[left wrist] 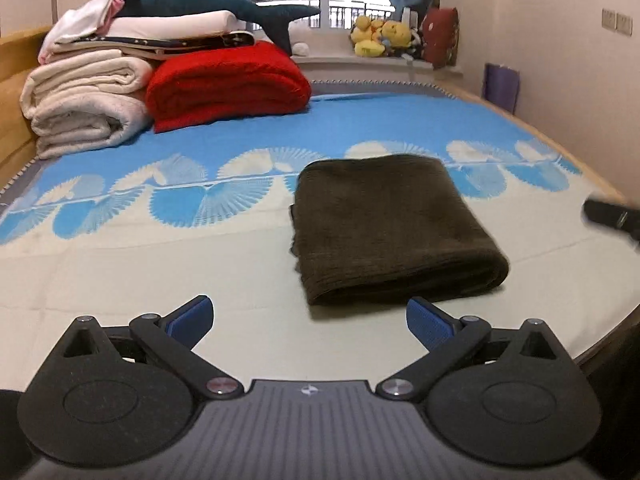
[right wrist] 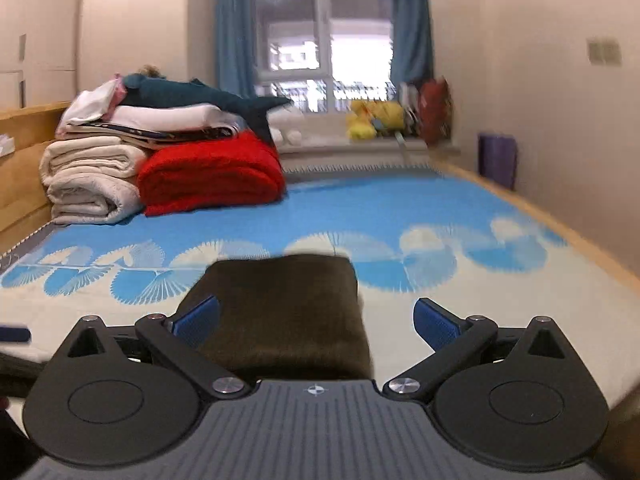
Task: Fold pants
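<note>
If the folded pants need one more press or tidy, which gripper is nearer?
Right, probably. The right gripper has the folded pants right in front of its open jaws; the left gripper, also open, sits further back and to their side.

The folded dark brown ribbed-knit pants (left wrist: 394, 232) look soft and matt. They lie on a smooth blue-and-white woven bed mat (left wrist: 120, 272). The red folded blanket (left wrist: 228, 84) looks fuzzy; the wooden headboard (left wrist: 12, 80) looks smooth.
</note>
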`<state>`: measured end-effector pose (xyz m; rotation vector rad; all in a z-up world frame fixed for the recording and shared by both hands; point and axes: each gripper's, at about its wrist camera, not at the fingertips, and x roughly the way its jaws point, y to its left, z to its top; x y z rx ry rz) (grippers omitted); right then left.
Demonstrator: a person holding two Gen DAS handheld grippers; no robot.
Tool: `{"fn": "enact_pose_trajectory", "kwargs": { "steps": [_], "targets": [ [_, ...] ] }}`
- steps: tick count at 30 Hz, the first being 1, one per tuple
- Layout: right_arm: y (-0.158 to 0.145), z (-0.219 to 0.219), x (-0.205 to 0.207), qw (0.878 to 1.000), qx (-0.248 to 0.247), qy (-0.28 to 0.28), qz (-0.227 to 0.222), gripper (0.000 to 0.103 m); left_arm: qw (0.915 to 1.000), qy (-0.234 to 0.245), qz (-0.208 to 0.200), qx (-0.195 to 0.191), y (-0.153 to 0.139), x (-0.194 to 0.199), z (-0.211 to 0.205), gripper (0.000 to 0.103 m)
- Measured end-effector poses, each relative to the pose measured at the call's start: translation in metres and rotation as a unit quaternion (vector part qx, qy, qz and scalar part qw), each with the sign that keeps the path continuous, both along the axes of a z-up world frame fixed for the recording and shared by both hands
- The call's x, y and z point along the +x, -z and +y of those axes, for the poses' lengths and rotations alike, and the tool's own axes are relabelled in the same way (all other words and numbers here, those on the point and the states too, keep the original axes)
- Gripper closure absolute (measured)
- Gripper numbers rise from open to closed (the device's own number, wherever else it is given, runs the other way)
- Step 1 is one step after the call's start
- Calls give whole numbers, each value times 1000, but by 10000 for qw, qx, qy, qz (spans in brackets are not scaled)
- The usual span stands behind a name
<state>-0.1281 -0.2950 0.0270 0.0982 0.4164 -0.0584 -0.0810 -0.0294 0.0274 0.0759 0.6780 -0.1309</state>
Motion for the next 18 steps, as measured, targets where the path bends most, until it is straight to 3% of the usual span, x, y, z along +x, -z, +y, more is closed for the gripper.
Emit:
{"fn": "enact_pose_trajectory", "kwargs": {
  "steps": [7,14,18],
  "targets": [
    [8,7,9,9986,201,211,431,1,9991,-341,203,-174,11,26,4,0],
    [19,25,32,9975,-270,11,652,1,9989,-311,292,-198,14,41,-3,0],
    [22,25,41,9969,-214,18,763,1,9986,-301,381,-207,19,47,-5,0]
  ]
}}
